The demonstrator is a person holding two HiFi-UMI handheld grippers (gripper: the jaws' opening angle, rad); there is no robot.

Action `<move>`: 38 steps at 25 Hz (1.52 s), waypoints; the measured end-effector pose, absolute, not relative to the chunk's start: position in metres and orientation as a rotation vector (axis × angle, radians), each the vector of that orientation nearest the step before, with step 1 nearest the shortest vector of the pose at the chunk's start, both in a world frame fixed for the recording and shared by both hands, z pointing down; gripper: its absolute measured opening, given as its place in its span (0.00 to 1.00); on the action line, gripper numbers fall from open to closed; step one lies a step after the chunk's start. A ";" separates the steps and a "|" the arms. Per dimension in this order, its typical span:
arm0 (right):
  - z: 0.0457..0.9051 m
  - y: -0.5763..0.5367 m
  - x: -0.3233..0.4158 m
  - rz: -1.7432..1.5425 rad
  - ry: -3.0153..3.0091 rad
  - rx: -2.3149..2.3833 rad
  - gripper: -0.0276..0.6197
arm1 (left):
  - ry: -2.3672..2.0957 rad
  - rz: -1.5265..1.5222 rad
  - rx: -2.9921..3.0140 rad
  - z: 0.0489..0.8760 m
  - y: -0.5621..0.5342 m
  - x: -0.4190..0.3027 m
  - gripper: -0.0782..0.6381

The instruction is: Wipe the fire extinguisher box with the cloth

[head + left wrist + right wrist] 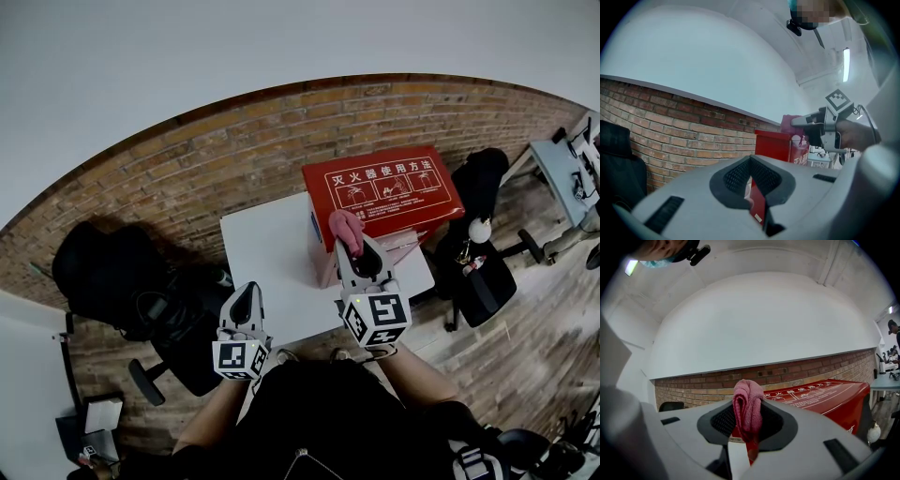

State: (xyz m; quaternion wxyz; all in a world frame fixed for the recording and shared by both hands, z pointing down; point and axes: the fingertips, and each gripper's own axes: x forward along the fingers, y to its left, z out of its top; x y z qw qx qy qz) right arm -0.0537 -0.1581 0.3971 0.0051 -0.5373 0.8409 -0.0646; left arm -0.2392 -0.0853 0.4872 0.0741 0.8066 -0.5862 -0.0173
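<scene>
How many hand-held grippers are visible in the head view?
2. The left hand-held gripper hangs near the left edge of the white table; the right hand-held gripper holds the pink cloth beside the red box.

Lid heading: fire extinguisher box, white characters on the red lid, read in the head view as "灭火器使用方法".
Lid panels: a row of white pictogram panels under the heading; their captions are too small to read.
Lid fine print: white lines in the right gripper view, illegible.
Box side: partial white characters in the left gripper view, unreadable.
Cubes: left gripper and right gripper carry black-and-white square markers, no letters or numbers.
</scene>
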 end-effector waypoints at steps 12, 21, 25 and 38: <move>0.397 -0.150 -0.084 -0.210 2.657 -1.660 0.23 | -1.708 -0.062 2.444 0.493 -0.095 -0.249 0.14; 0.391 -0.170 -0.091 -0.169 2.653 -1.749 0.23 | -1.655 -0.067 2.470 0.501 -0.098 -0.269 0.14; 0.388 -0.185 -0.095 -0.146 2.680 -1.817 0.23 | -1.634 -0.066 2.477 0.504 -0.100 -0.280 0.14; 0.385 -0.216 -0.098 -0.120 2.894 -1.934 0.23 | -1.623 -0.058 2.433 0.524 -0.111 -0.304 0.14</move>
